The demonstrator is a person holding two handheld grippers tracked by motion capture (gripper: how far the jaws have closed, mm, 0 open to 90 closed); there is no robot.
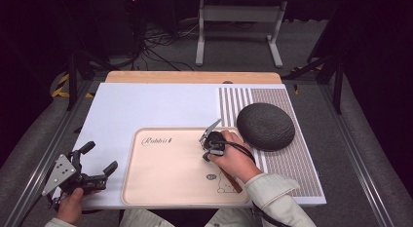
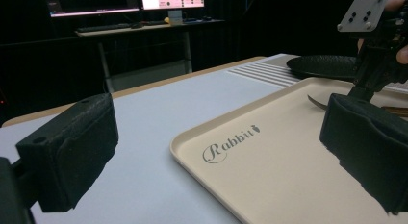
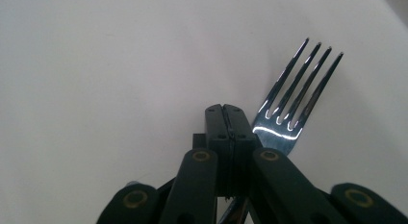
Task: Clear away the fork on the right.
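From above, the right claw (image 1: 210, 139) sits mid-frame over the beige tray (image 1: 160, 188), clenched on a fork (image 1: 212, 125); the left claw (image 1: 100, 159) gapes released, lower left. Its own view shows fork tines (image 3: 300, 84) upper right, handle hidden behind the jaws.

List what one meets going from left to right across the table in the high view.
Left gripper → beige tray → right gripper holding a fork → dark round mat.
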